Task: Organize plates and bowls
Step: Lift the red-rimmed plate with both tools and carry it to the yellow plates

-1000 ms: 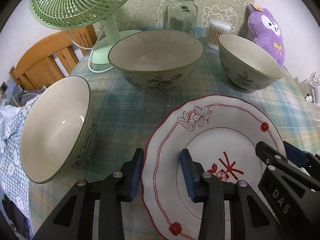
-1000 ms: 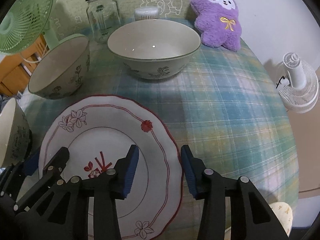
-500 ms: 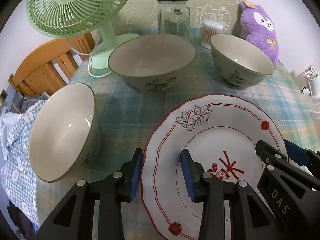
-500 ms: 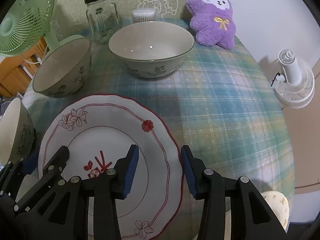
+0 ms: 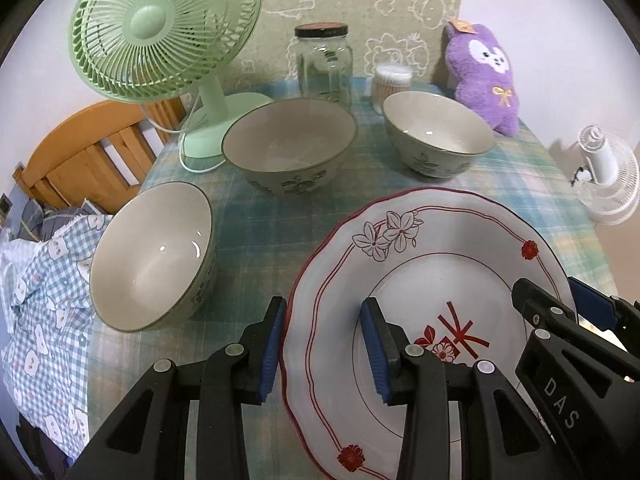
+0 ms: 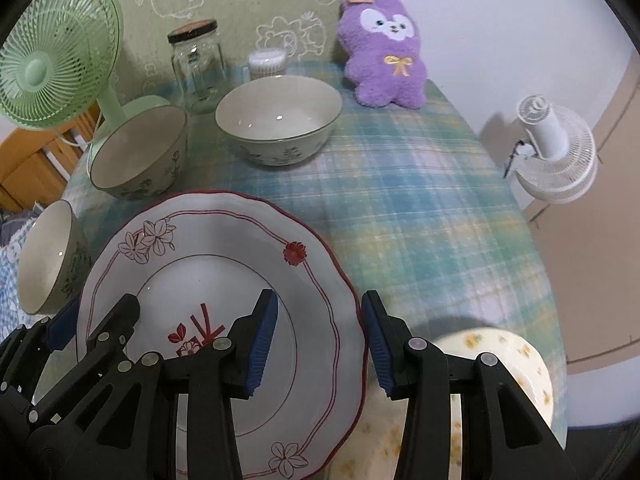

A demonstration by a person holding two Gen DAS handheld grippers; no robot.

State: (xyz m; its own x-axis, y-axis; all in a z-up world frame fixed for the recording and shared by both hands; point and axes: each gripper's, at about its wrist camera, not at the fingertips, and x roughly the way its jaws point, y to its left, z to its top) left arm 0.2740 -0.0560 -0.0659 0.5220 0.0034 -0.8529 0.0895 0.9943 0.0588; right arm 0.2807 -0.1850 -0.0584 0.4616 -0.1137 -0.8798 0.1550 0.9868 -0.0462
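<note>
A white plate (image 5: 436, 280) with a red rim and flower pattern is held between both grippers, above the plaid tablecloth (image 6: 420, 208). My left gripper (image 5: 324, 344) straddles the plate's left rim, jaws open. My right gripper (image 6: 320, 340) straddles its right rim (image 6: 352, 320), jaws open. Three grey-green bowls stand on the table: a near-left bowl (image 5: 156, 256), a large middle bowl (image 5: 288, 144) and a far-right bowl (image 5: 436, 132). A cream plate with yellow flowers (image 6: 500, 364) lies under the right gripper.
A green desk fan (image 5: 160, 32) stands at the back left, a glass jar (image 5: 324, 64) and a cotton swab tub (image 5: 392, 80) at the back. A purple plush toy (image 5: 488, 76) sits back right. A white fan (image 6: 556, 152) is off the table's right edge.
Both grippers with the plate have risen and pulled back from the table. The bowls look smaller and farther. The cream plate has come into the right wrist view.
</note>
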